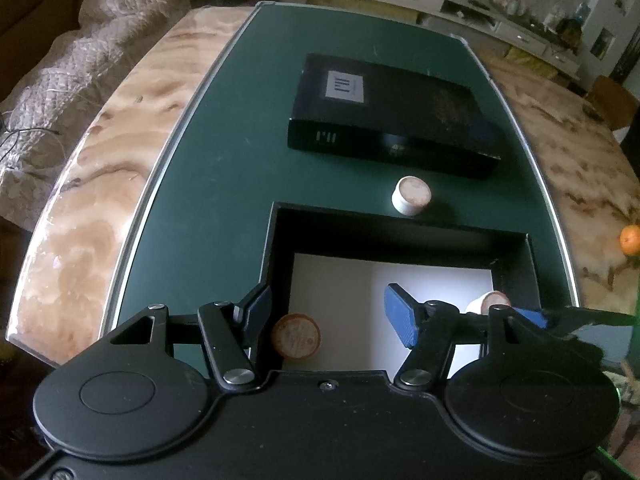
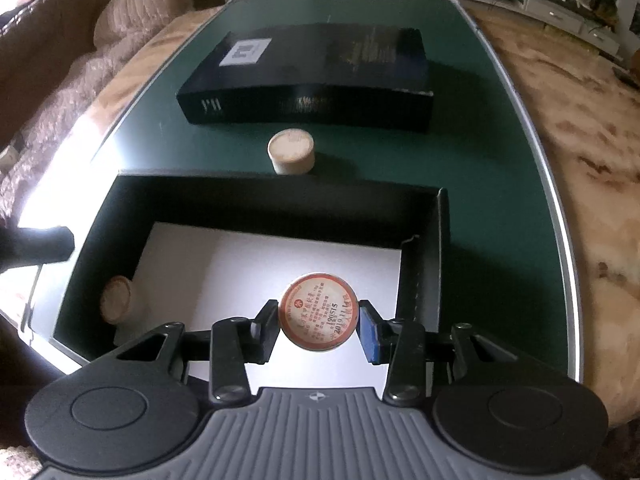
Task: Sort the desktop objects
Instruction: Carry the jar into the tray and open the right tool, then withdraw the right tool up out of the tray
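Gripping a round labelled tin in the right claw, label up, above the open box near the desk's front edge; left claw open, empty, beside.

Green mat: book, box, jar.

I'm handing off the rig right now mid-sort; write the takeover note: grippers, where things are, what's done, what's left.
Right gripper: shut on a small round puck with a red-rimmed printed label, held above the open black box with a white floor.
Left gripper: open, empty, over the box's left wall.
Done: one matching puck lies in the box's left corner.
Left: release the held puck into the box; pick up the third puck on the green mat in front of the closed black case.
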A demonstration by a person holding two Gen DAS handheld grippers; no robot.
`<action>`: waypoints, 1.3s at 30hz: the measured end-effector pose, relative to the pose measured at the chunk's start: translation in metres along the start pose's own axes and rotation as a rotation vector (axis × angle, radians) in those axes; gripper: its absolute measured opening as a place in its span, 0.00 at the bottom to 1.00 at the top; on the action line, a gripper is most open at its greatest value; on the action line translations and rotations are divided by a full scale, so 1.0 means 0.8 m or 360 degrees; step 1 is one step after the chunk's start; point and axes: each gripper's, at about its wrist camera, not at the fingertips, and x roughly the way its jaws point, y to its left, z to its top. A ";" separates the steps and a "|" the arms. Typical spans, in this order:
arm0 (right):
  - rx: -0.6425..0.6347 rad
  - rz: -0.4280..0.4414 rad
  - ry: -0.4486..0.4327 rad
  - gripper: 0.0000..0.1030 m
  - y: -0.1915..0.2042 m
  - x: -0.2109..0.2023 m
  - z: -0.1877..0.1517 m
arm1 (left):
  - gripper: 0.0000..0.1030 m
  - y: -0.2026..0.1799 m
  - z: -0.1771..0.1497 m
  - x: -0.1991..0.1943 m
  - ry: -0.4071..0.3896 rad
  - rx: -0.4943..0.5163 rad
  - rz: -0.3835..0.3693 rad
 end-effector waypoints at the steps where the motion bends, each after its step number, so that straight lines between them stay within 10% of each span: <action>1: 0.0002 -0.0002 0.0006 0.43 0.000 0.001 -0.002 | 0.60 0.000 0.000 0.000 0.0001 0.0001 -0.0001; 24: -0.0008 -0.0092 0.0083 0.54 -0.001 0.027 -0.010 | 0.60 -0.009 0.002 0.004 0.0017 0.0025 -0.0002; 39: 0.0251 0.0074 -0.0284 0.62 -0.064 -0.063 0.003 | 0.68 -0.053 0.048 0.037 0.0054 0.0113 0.0040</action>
